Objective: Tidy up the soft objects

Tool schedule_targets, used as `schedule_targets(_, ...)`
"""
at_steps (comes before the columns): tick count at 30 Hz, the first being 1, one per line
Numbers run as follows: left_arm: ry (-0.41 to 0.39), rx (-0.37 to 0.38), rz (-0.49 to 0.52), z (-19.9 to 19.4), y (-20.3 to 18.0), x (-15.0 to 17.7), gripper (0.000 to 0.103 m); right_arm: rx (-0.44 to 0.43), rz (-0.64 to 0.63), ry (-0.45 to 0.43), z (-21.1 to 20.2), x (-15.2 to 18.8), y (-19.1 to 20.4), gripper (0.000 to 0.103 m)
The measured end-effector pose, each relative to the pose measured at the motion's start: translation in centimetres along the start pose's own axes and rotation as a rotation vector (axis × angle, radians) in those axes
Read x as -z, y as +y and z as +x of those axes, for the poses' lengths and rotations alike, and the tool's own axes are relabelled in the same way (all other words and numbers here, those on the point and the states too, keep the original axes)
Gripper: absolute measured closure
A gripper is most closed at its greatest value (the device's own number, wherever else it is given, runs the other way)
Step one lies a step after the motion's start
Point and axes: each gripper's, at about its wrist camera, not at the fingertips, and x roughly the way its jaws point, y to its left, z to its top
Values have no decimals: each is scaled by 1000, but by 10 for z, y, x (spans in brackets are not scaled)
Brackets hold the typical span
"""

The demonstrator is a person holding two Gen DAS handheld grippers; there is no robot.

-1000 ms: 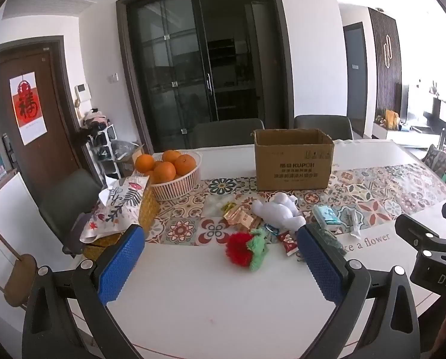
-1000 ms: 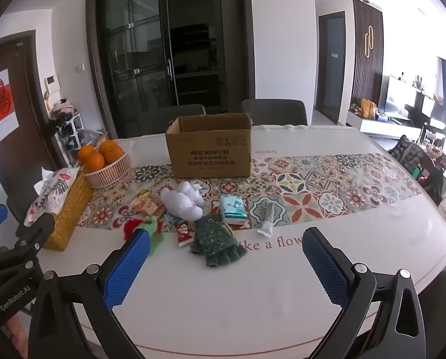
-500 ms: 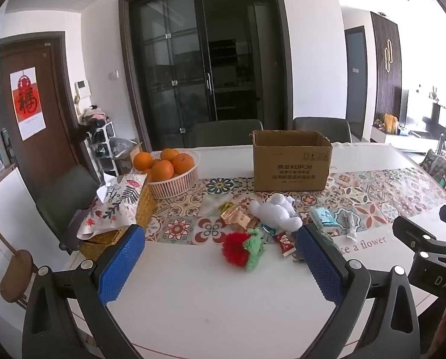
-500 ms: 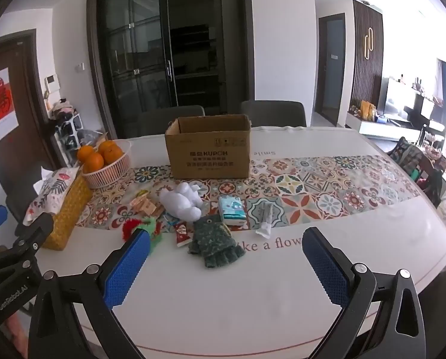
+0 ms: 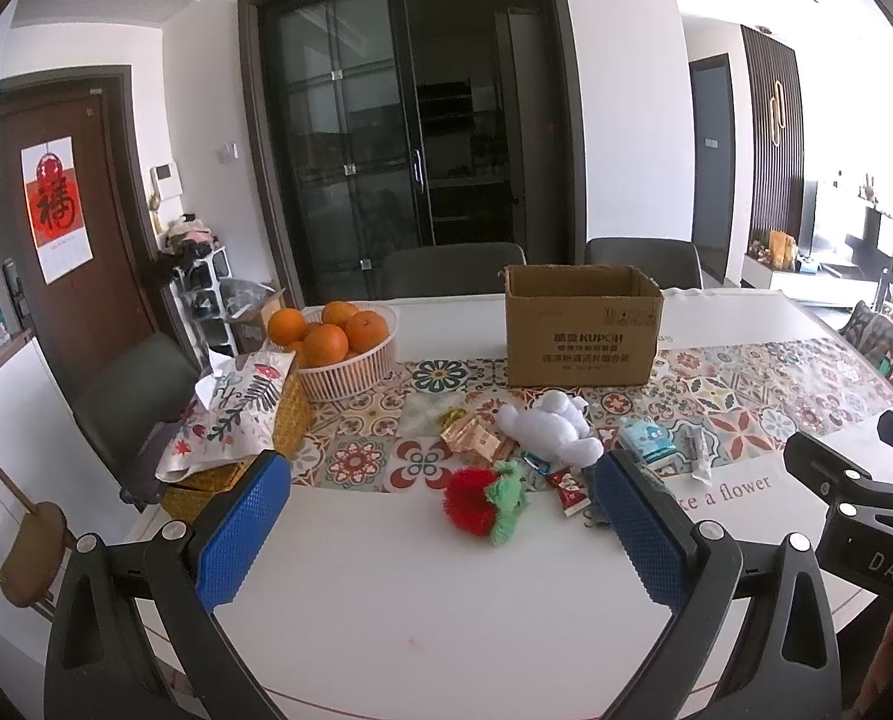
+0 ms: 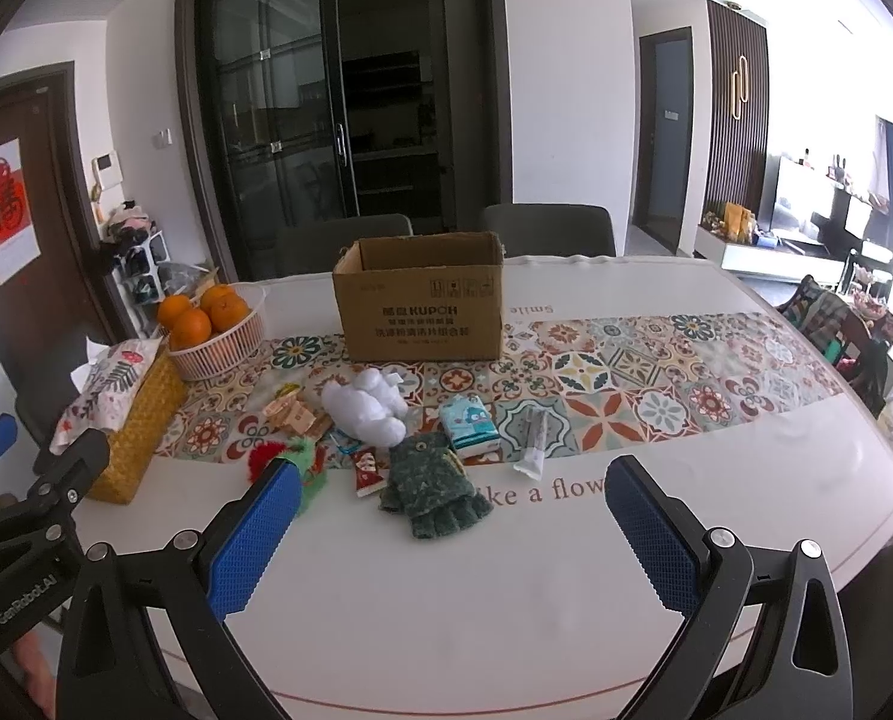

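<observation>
A white plush toy lies on the patterned runner in front of an open cardboard box. A red and green fuzzy toy sits on the white table nearer me. A pair of dark green knit gloves lies right of it, mostly hidden behind a finger in the left wrist view. Small snack packets and a tissue pack lie among them. My left gripper and right gripper both hover open above the near table, holding nothing.
A white basket of oranges and a woven tissue box with floral cover stand at the left. A small tube lies on the runner's edge. Grey chairs line the far side. White table stretches before me.
Both grippers have drifted slightly back and up, so the objects look a little farther away. Nothing on the table has moved.
</observation>
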Motion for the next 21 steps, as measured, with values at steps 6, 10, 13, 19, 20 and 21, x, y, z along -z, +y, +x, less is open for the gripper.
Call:
schedule_targets(6,-5,-3,2,-1,0,0,0,-4,-1,-7,-2,0,1,0)
schedule_targets(10,-8,-4,1,-2,1,-1,0,-7,-2,-12,-3,0,0,0)
schedule_targets(13,-10,-5,0,-2,1,-2,0,-5,-4,-15,-3,0,1,0)
schedule_targets(19,-9,0,0,-3,2,-3,0,-4,-3,-13,-3,0,1,0)
schedule_targets(20,-10,1,0,-4,2,-4,0,-5,-2,-12,-3,0,1,0)
schedule_targets(21,-10,0,0,-4,2,-4,0,-4,-1,-12,-4,-1,0,0)
